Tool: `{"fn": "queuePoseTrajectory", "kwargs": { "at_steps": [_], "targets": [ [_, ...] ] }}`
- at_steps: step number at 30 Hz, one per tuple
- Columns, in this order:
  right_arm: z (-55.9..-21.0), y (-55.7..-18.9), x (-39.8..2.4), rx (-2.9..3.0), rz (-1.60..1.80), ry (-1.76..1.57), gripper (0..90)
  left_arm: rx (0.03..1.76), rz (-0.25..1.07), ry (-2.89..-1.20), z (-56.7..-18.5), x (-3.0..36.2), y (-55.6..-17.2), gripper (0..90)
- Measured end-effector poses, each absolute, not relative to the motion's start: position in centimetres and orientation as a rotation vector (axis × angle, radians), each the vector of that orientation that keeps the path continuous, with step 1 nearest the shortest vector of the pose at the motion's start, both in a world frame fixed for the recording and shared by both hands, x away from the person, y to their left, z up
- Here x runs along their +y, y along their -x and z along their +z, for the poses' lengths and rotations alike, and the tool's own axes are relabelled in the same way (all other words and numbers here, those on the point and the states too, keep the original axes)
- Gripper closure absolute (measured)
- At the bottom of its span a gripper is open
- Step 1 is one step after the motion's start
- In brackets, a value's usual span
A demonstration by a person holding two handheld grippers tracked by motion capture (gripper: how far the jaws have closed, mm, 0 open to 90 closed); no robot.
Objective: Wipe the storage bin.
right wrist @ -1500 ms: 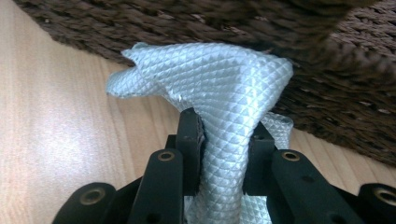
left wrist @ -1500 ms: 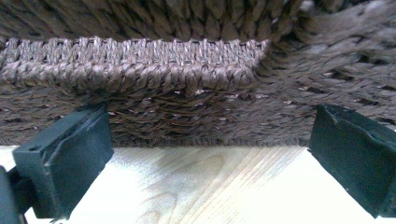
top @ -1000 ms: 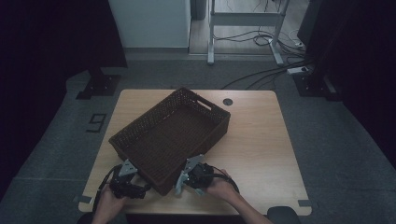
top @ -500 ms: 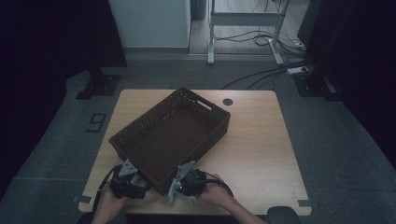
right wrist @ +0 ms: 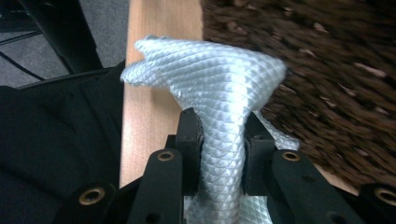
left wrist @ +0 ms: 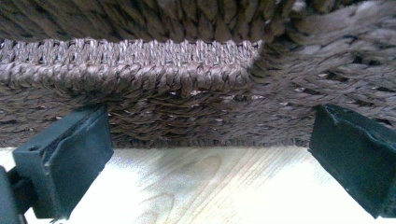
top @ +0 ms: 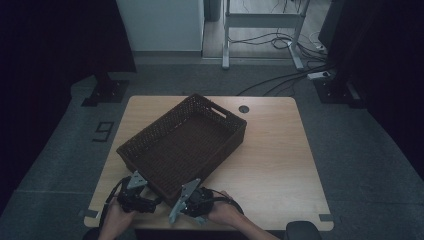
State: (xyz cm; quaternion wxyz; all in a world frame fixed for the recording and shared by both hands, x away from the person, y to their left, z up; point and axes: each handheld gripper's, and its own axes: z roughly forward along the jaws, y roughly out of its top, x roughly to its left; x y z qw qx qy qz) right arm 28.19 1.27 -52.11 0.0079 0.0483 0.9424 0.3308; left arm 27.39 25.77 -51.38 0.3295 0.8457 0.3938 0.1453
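A dark brown wicker basket (top: 185, 145) lies at an angle on the wooden table (top: 270, 150), with nothing in it. My left gripper (top: 152, 204) sits by the basket's near corner, and its jaws stand wide open. In the left gripper view the woven basket wall (left wrist: 187, 88) is just ahead of the left gripper (left wrist: 212, 128), which is not touching it. My right gripper (top: 174, 210) points left along the table's front edge. It is shut on a white woven cloth (right wrist: 210, 79), pinched and bunched above the right gripper (right wrist: 222, 126).
The basket's side (right wrist: 327, 70) runs close along the right of the held cloth. Bare table top (top: 280, 170) lies to the right of the basket. A round grommet hole (top: 243, 108) sits near the far edge. A metal stand (top: 260, 30) and cables are on the floor beyond.
My right gripper has slid left along the front edge toward the left gripper, carrying the white cloth. The left gripper and basket have stayed put.
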Motion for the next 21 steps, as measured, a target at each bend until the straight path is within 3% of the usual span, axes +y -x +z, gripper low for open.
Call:
{"fn": "queuePoseTrajectory", "kwargs": {
  "at_steps": [21],
  "targets": [
    [-51.2,-27.6,0.9,2.934,1.044,-0.113,72.6,1.027,0.383,-2.219,-51.4,25.8,-27.4,0.0]
  ]
}}
